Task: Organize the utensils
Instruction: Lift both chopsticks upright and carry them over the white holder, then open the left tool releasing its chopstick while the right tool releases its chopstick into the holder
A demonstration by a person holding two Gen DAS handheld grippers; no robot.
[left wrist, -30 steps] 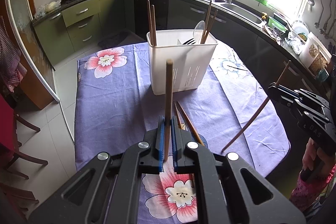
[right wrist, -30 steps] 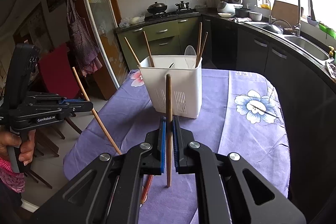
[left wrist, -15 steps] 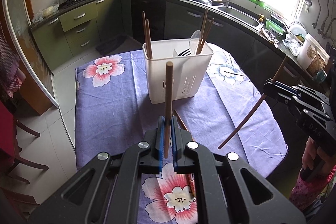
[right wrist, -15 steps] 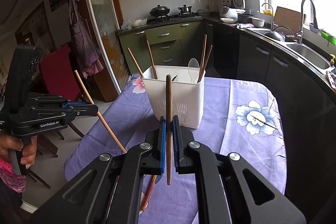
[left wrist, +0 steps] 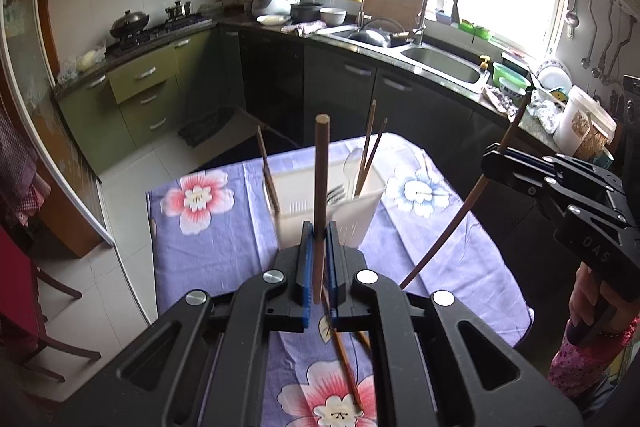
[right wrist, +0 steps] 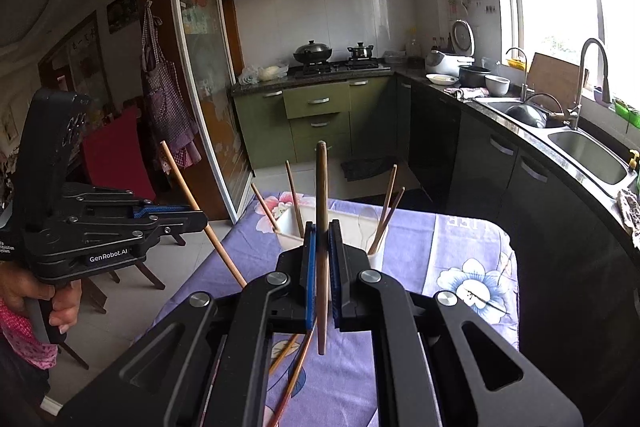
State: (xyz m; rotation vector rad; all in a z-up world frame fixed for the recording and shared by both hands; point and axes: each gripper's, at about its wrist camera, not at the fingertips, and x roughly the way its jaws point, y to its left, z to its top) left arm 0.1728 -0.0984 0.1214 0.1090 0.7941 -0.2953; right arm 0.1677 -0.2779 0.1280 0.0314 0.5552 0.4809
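My left gripper is shut on a brown chopstick held upright, raised above the table. My right gripper is shut on another brown chopstick, also upright. The white utensil holder stands on the purple flowered tablecloth beyond both grippers, holding several chopsticks, a fork and a white spoon. It shows partly hidden behind my right gripper in the right wrist view. Loose chopsticks lie on the cloth below the left gripper, and also show in the right wrist view.
The right gripper appears at the right of the left wrist view; the left gripper at the left of the right wrist view. Kitchen counter with sink runs behind. Chairs stand left of the table.
Both grippers have risen with their chopsticks and tilted up, so the holder sits lower and farther in both views.
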